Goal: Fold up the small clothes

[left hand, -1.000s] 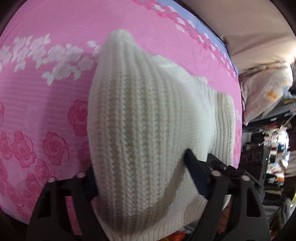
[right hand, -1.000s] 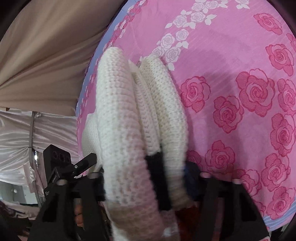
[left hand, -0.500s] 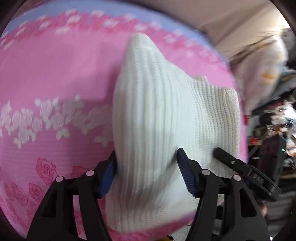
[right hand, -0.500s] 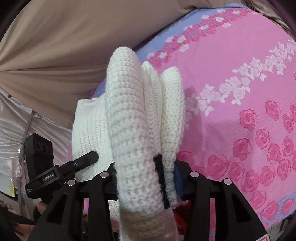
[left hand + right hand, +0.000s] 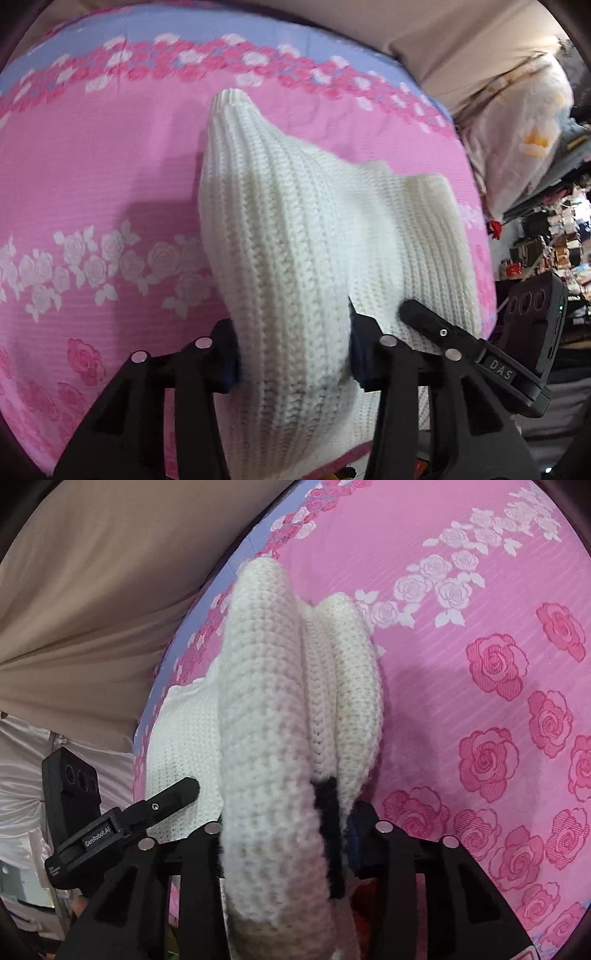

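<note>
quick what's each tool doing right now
left tool: closing on the white knit garment
right tool: closing on the same garment's bunched folds

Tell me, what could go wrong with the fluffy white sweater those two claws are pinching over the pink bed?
1. The white sweater bunches thickly in the left claw; both claws are closing on it, but a layer might slip and undo the fold.
2. The right claw grips several stacked layers, so they may land uneven.
3. It hangs near the edge of the pink bedsheet, so it could slide off.
</note>
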